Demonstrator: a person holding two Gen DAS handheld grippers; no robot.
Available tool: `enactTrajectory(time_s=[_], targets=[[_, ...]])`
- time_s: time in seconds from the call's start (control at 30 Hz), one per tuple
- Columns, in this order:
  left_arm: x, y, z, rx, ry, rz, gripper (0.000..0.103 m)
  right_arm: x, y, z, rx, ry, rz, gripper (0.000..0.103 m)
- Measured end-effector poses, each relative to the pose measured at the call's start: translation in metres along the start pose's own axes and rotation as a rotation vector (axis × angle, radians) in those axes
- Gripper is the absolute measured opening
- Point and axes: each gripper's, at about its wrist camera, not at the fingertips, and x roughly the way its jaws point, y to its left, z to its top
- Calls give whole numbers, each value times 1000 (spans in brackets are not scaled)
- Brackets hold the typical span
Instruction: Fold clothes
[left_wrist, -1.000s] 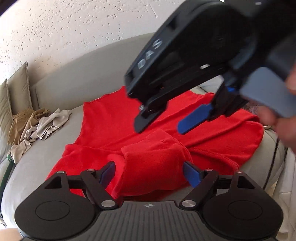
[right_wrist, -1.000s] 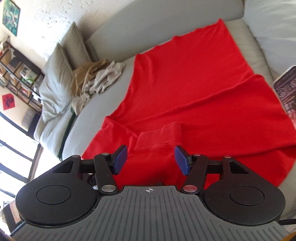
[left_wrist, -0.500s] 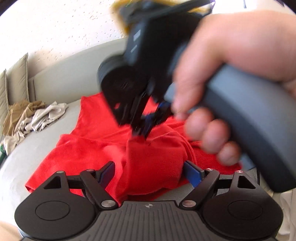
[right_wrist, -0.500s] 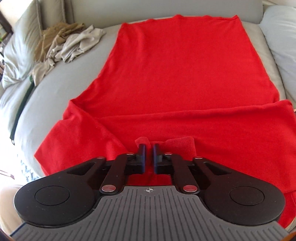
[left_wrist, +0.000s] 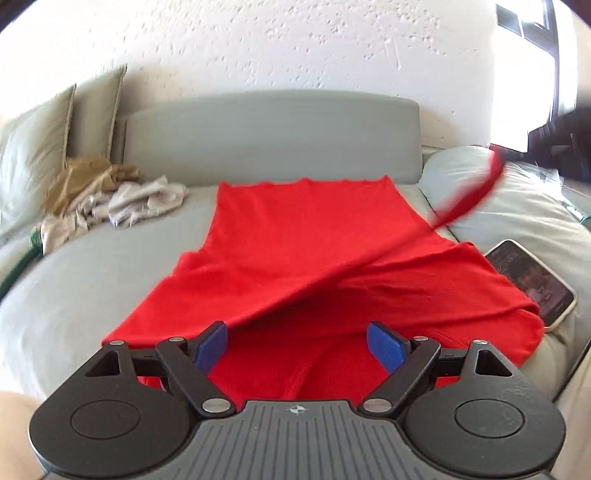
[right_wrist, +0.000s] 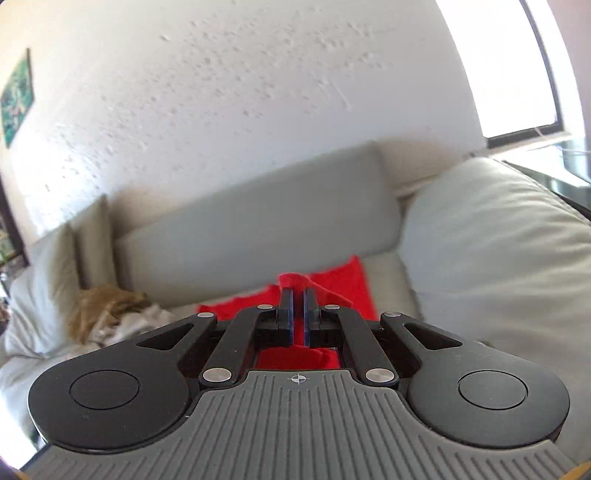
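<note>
Right tongs (right_wrist: 297, 314) pinching red garment (left_wrist: 295, 251), lifted.
Left tongs (left_wrist: 297, 345) spread wide, low above its near edge on the sofa (left_wrist: 92, 266).

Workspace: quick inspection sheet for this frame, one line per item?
Surface: grey sofa seat, low backrest behind.
Job's things: red garment spread on the seat; one part lifted up to the right, blurred.
Clutter: crumpled tan and beige clothes at the left; phone lying beside the garment's right edge; pillows at both ends.
Grippers: left claw open, low over the garment's near edge; right claw shut on red fabric, raised.
Cables: thin green cord at the far left edge, type unclear.
Surroundings: textured white wall, bright window at right, small picture at left.
</note>
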Motion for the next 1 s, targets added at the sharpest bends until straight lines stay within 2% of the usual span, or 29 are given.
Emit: enactTrajectory(time_s=[0.07,0.13,0.23,0.3,0.4,0.43,0.5,0.53,0.57,0.6,0.63,0.73,0.8,0.93,1.0], targets=[[-7,22,8,-74,10,10,84,7,-30,-24,29,136,-26,4],[-8,49,19,-155,13,80,84,15,-53,-52,61,268,-38,4],[12,93,41,-249,61,199,84,15,-78,-74,143,321,-40,4],[39,123,49,-301,157,178,82,17,-88,-79,182,326,-25,4],[86,162,44,-435,321,57,75,21,-92,-82,177,317,4,4],[96,169,40,-451,341,28,76,22,-92,-85,174,311,12,4],[103,171,38,-406,321,-6,73,22,-94,-90,171,302,26,4],[105,171,37,-392,317,-29,60,21,-95,-92,172,298,33,4],[104,172,37,-401,322,-54,42,22,-96,-92,178,297,37,4],[102,173,36,-422,330,-75,1,22,-97,-92,184,296,41,4],[97,173,35,-443,335,-69,1,24,-96,-91,186,297,42,4],[76,160,34,-394,301,41,2,26,-95,-90,179,297,42,4],[70,150,34,-348,295,89,4,27,-94,-91,173,296,41,5],[64,141,43,-290,205,157,30,27,-94,-91,163,293,37,6],[78,145,47,-310,201,118,32,26,-94,-91,159,291,36,6]])
